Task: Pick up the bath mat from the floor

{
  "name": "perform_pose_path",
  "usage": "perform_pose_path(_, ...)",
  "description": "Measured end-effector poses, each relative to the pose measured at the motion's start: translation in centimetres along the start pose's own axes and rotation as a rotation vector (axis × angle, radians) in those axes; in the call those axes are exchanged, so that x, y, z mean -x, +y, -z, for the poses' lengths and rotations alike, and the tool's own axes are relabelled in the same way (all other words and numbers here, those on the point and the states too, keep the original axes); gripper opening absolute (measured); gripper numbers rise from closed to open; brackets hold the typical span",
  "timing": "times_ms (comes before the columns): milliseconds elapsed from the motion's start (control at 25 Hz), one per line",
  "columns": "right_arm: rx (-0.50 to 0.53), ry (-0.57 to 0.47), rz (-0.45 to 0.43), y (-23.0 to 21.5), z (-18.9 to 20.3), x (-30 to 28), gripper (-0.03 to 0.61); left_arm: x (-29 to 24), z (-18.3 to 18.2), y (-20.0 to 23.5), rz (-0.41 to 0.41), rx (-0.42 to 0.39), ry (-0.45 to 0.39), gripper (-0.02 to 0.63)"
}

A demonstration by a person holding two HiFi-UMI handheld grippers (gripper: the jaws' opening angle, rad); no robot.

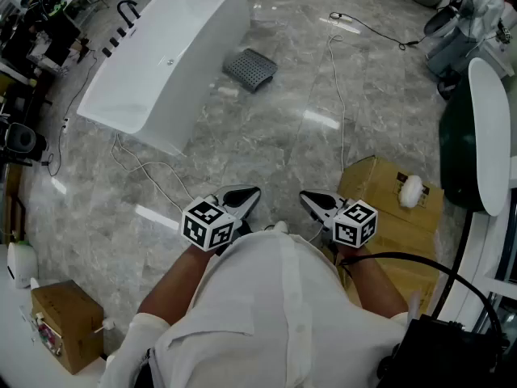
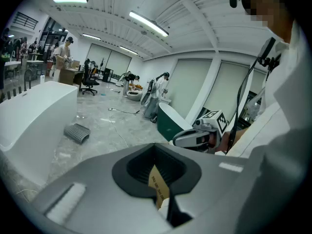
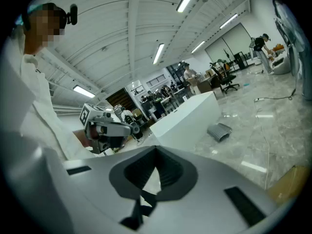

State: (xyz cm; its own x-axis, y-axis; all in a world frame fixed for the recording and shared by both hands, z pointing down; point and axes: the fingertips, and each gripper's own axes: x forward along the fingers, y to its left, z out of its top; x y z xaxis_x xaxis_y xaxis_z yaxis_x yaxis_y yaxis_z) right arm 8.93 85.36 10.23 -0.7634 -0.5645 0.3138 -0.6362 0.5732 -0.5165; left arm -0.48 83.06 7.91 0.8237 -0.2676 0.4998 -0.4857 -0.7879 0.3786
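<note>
The person holds both grippers close to the body, low in the middle of the head view. The left gripper (image 1: 247, 195) sits at the left and the right gripper (image 1: 310, 200) sits at the right. Their tips point at each other, with a small gap between them.

In the left gripper view the jaws are pressed together. A bit of tan shows through the little hole between them, and I cannot tell what it is. In the right gripper view the jaws are pressed together too, and nothing is in them.

The bath mat (image 1: 250, 69) is grey with lots of little dots. It lies on the grey stone floor (image 1: 266, 144) in the upper middle of the head view, far from both grippers. One end of it curls up a bit. It is just beside the big white bathtub (image 1: 170, 55), which fills the upper left.

A thin white cable (image 1: 335, 95) runs over the floor at the right of the mat. A brown cardboard box (image 1: 388, 192) sits at the right, near the right gripper, with a small white thing (image 1: 412, 190) on top. A smaller brown box (image 1: 69, 326) is in the lower left corner.
</note>
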Motion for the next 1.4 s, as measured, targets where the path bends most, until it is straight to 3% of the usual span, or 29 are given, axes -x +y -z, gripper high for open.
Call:
perform_pose_path(440, 0.007, 0.015, 0.003, -0.8, -0.1, 0.1, 0.005, -0.7, -0.8, -0.1, 0.001, -0.004, 0.000, 0.006)
perform_pose_path(720, -0.020, 0.015, -0.021, -1.9, -0.7, -2.3, 0.006, 0.1, -1.1, 2.4, -0.012, 0.021, -0.001, 0.006)
perform_pose_path(960, -0.015, 0.033, 0.000, -4.8, -2.4, -7.2, 0.016, -0.8, -2.3, 8.6, 0.011, 0.035, 0.001, 0.006)
perform_pose_path(1040, -0.036, 0.064, 0.020, -6.1, -2.9, -9.2, 0.126, -1.5, -3.5, 11.0, 0.040, 0.029, -0.006, 0.006)
perform_pose_path(1400, -0.069, 0.182, 0.095, -11.1, -9.9, -20.9, 0.163, -1.8, -13.2, 24.2, 0.120, 0.001, -0.050, 0.006)
